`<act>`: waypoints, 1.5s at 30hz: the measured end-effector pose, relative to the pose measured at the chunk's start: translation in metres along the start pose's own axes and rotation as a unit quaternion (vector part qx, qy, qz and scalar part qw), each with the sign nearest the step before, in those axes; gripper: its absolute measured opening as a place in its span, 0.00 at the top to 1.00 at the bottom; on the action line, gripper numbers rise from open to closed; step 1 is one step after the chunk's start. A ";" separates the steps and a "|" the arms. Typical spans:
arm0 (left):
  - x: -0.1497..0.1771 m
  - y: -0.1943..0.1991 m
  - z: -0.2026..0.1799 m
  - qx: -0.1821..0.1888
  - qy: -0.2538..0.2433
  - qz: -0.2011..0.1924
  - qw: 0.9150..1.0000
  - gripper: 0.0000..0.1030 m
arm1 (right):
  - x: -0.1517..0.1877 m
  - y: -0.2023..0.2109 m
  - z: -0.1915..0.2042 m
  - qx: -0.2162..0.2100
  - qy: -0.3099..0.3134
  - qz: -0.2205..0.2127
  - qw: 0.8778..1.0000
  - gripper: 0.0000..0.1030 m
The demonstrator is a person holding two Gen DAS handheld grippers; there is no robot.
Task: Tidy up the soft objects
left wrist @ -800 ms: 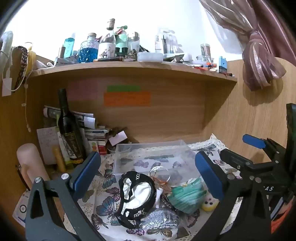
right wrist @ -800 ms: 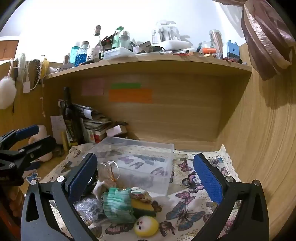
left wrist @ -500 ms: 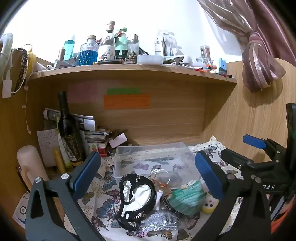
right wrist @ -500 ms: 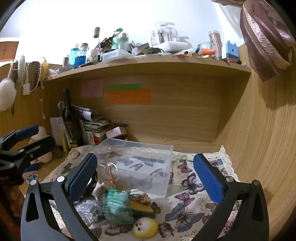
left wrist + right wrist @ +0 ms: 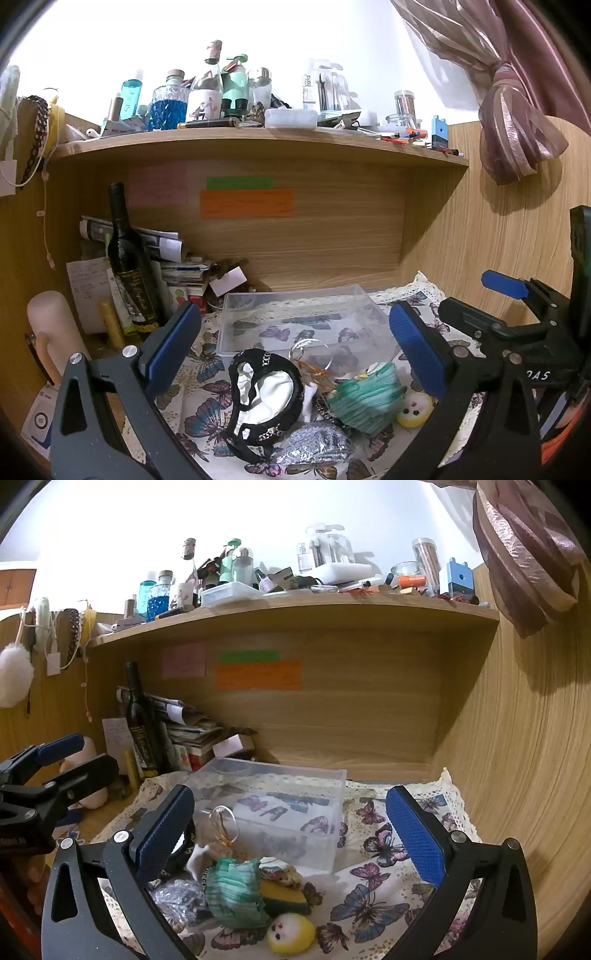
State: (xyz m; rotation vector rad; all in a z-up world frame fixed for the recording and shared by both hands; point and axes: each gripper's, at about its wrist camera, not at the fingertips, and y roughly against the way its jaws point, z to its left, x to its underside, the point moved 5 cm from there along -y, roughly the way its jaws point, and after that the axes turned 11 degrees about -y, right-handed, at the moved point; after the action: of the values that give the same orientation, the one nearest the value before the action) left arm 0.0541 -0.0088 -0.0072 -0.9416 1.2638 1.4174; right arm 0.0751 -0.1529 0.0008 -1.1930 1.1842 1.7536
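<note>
A pile of soft things lies on the butterfly cloth (image 5: 373, 893) in front of a clear plastic box (image 5: 295, 317), which also shows in the right wrist view (image 5: 280, 805). The pile holds a black-and-white mask (image 5: 264, 391), a green ruffled cloth (image 5: 364, 397) (image 5: 232, 893), a silver glittery pouch (image 5: 314, 448) (image 5: 177, 897), a yellow plush chick (image 5: 415, 404) (image 5: 290, 938) and a yellow-green sponge (image 5: 284, 895). My left gripper (image 5: 295, 343) is open above the pile, empty. My right gripper (image 5: 291, 823) is open above it too, empty.
A dark wine bottle (image 5: 131, 266), stacked papers (image 5: 173, 266) and a pale pink cylinder (image 5: 51, 332) stand at the back left. A cluttered shelf (image 5: 258, 138) runs overhead. Wooden walls close in the back and right. A wire ring (image 5: 308, 343) leans by the box.
Both grippers have tilted or risen slightly, so the scene sits a little lower in both views. The pile and the box have not moved.
</note>
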 end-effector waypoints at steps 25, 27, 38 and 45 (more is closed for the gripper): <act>-0.003 0.002 -0.002 0.005 0.001 -0.007 1.000 0.00 | -0.001 0.003 0.000 -0.006 -0.004 -0.010 1.000 0.00; -0.003 0.002 -0.002 0.004 0.000 -0.007 1.000 0.00 | -0.001 0.003 0.001 -0.007 -0.005 -0.010 1.000 0.00; -0.004 0.001 -0.002 0.010 0.006 -0.008 1.000 0.00 | -0.002 0.003 0.004 -0.010 0.001 -0.011 1.000 0.00; -0.004 0.000 -0.003 0.010 0.006 -0.007 1.000 0.00 | -0.002 0.003 0.004 -0.010 -0.001 -0.011 1.000 0.00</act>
State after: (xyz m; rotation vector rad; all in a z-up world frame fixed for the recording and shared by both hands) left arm 0.0545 -0.0122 -0.0032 -0.9449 1.2754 1.3865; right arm 0.0716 -0.1499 0.0048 -1.2123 1.1505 1.7529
